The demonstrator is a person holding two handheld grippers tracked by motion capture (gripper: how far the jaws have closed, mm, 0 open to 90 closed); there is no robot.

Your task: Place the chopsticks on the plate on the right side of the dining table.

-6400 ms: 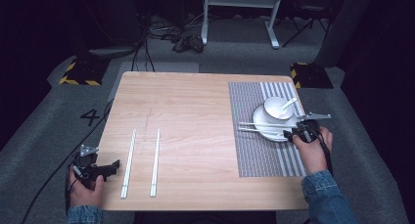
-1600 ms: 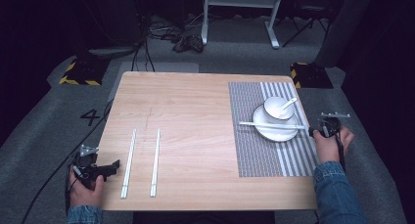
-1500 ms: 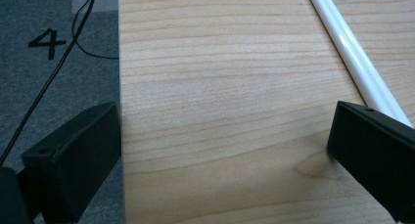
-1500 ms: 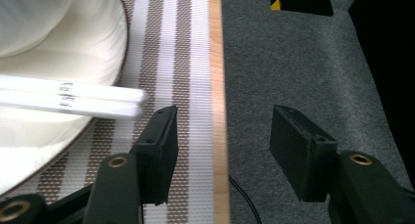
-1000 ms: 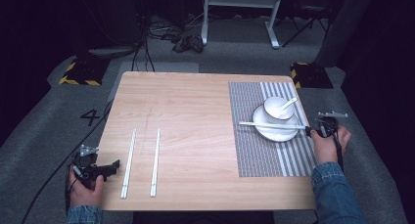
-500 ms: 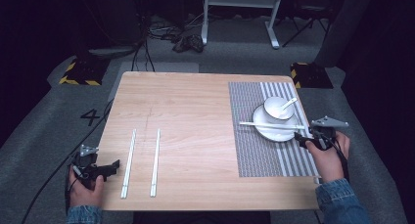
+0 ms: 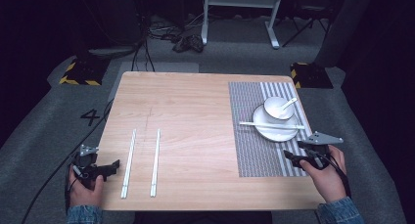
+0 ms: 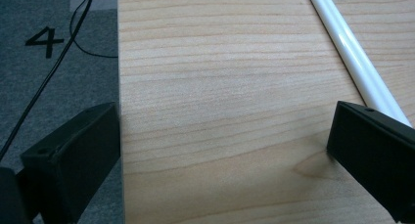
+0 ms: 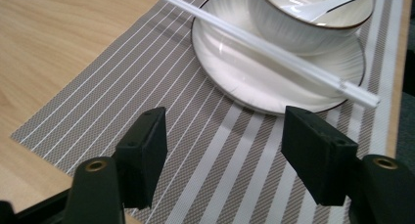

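A white plate (image 7: 268,132) on the striped placemat (image 7: 254,150) carries a white bowl (image 7: 275,109) with a spoon (image 7: 288,104) in it. A white chopstick (image 7: 271,125) lies across the plate's near side. My right gripper (image 7: 292,158) hovers over the placemat's front right part, short of the plate (image 9: 235,72) and chopstick (image 9: 264,43). Its jaws have just been opening and it (image 9: 225,145) is open with nothing between them. My left gripper (image 7: 114,166) rests at the table's front left corner, open (image 8: 222,155), beside a second white chopstick (image 8: 352,57).
Two white chopsticks (image 7: 128,160) (image 7: 155,160) lie parallel on the bare wood at the front left. The table's left edge runs under the left gripper, with grey floor marked "4" (image 8: 46,40) beyond. A cable trails on the floor.
My right gripper has drawn back from beside the plate toward the placemat's front edge, its jaws now wider. The left gripper and the tableware have not moved.
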